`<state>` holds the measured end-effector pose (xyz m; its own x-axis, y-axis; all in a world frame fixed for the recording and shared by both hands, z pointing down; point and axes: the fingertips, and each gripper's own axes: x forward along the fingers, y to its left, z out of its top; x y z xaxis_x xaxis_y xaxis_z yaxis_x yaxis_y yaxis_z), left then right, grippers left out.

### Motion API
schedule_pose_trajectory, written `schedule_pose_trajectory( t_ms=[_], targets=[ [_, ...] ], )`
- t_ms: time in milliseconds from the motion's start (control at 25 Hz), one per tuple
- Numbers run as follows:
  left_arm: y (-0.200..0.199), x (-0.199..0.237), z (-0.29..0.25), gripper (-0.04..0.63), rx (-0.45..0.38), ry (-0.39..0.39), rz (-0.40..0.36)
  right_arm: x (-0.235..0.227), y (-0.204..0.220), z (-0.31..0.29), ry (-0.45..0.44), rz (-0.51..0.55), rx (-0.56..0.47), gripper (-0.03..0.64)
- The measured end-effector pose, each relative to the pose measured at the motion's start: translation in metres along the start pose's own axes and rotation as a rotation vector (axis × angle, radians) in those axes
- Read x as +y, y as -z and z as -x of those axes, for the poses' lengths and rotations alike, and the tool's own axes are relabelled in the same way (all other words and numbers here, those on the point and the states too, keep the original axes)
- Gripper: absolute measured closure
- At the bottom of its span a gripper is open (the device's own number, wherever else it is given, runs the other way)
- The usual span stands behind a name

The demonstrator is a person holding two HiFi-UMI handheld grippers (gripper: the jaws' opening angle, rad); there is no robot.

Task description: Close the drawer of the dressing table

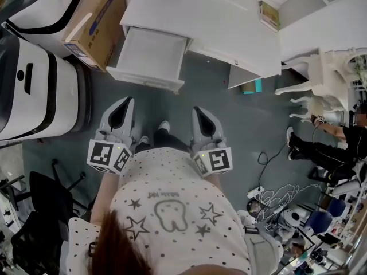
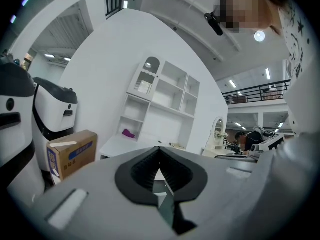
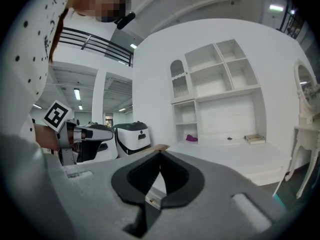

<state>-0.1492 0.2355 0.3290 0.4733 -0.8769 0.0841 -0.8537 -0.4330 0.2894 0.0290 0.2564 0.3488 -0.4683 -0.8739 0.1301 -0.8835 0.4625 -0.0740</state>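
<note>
Head view: drawer (image 1: 150,59) stands pulled out of dressing table (image 1: 212,16), front facing person, slide axis running away toward table. Left gripper (image 1: 121,116) sits before drawer front (nearer one); right gripper (image 1: 205,125) sits off to drawer's right.
Left gripper view: jaws pressed together, empty.
Right gripper view: jaws likewise together, nothing between.

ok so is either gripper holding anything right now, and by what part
Nothing is held. The left gripper and the right gripper both have their jaws together with nothing between them, apart from the open drawer.
</note>
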Motion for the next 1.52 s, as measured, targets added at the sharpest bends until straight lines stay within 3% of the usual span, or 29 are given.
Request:
schedule_pose_trajectory(
  t_ms=[240,920,1240,1520],
  targets=[
    [-0.005,-0.002,-0.019,0.601,-0.020,-0.027,-0.045,-0.031,0.007,0.003,0.022,-0.020,0.009,0.618],
    [0.003,-0.014,-0.043,0.601,0.034,-0.043,-0.016,-0.061,0.012,0.002,0.045,-0.052,0.027,0.618],
    [0.004,0.002,-0.055,0.601,0.037,-0.031,-0.007,-0.060,0.012,-0.022,0.029,-0.048,0.042,0.619],
    [0.001,0.028,-0.086,0.601,0.040,0.003,0.012,-0.071,0.010,-0.052,0.077,-0.042,0.060,0.618]
  ],
)
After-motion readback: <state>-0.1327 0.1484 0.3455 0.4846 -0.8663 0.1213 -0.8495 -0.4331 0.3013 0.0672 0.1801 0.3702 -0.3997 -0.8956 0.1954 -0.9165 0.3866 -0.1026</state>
